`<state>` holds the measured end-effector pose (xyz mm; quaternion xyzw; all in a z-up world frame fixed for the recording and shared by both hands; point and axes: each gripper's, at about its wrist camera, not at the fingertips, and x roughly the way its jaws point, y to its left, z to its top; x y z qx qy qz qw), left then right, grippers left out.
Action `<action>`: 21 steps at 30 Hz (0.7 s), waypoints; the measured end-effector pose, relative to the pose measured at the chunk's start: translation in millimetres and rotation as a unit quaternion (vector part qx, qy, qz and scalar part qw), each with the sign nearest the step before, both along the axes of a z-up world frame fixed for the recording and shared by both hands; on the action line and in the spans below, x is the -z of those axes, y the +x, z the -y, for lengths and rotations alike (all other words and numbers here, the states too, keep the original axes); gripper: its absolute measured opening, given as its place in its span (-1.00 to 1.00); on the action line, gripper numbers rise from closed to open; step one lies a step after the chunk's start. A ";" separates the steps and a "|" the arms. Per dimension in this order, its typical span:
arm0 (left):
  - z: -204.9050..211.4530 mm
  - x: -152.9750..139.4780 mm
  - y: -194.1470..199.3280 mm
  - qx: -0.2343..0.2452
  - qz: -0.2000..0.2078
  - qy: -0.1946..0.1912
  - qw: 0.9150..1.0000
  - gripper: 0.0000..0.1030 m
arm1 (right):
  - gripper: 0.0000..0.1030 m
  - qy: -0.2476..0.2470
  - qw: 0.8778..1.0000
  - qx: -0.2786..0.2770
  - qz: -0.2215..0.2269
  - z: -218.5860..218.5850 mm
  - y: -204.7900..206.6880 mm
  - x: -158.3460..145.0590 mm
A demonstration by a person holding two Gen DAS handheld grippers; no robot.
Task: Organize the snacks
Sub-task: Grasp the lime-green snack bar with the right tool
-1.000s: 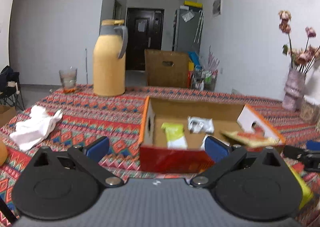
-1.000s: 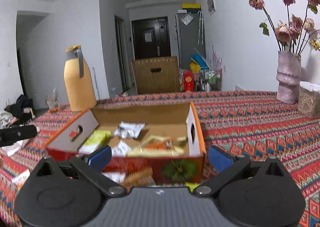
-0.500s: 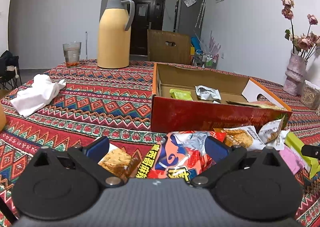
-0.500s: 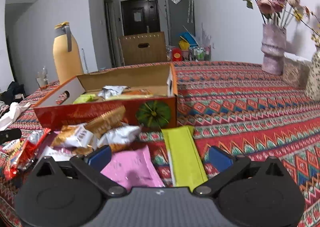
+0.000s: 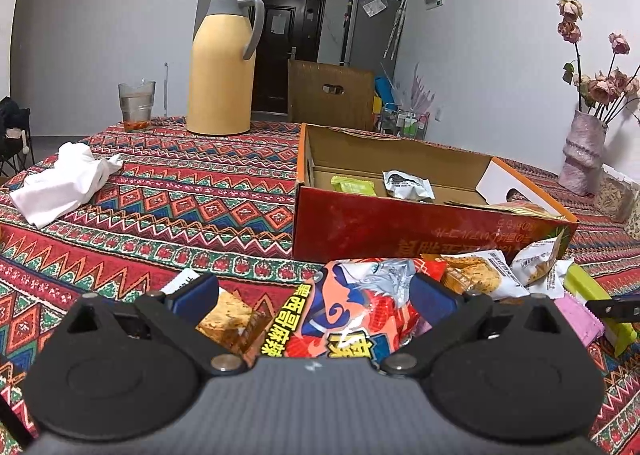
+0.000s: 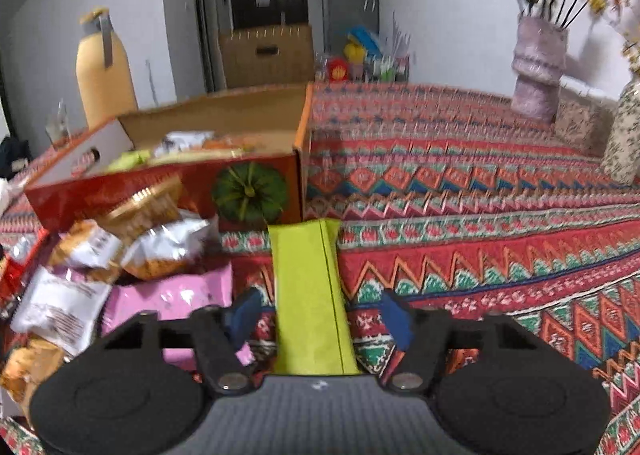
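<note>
An open red cardboard box [image 5: 400, 223] [image 6: 256, 171] sits on the patterned tablecloth with a few snack packets inside. A pile of snacks lies in front of it. My left gripper [image 5: 314, 299] is open low over a red and orange chip bag [image 5: 352, 311] and a brown cracker pack [image 5: 228, 319]. My right gripper [image 6: 318, 315] is open, its fingers either side of a long lime-green packet [image 6: 308, 287] that lies flat. A pink packet [image 6: 172, 295] lies just left of it, with white and orange packets [image 6: 160, 243] beyond.
A yellow thermos [image 5: 222, 67], a glass [image 5: 136, 101] and a crumpled white cloth [image 5: 64, 183] are on the table's left side. A pink vase with dried flowers [image 6: 540, 71] and a patterned jar [image 6: 626, 135] stand at the right.
Both grippers have come down and back from over the box to the snack pile in front of it. The right gripper's fingers have narrowed around the green packet.
</note>
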<state>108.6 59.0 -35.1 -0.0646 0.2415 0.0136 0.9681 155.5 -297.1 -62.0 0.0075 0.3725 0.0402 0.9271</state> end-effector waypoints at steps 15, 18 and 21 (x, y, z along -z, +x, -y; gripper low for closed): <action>0.3 1.0 0.9 -0.001 -0.002 -0.002 1.000 1.00 | -0.35 -0.028 0.998 -0.001 0.059 -18.0 -7.4 10.6; 0.8 1.0 0.8 -0.003 -0.002 -0.001 1.000 1.00 | -0.35 -0.010 0.996 0.009 0.089 -11.7 -16.5 6.0; -0.2 -1.7 -0.2 -0.006 -0.006 -0.002 1.000 1.00 | -0.35 -0.006 0.994 0.014 0.104 -10.5 -20.8 5.0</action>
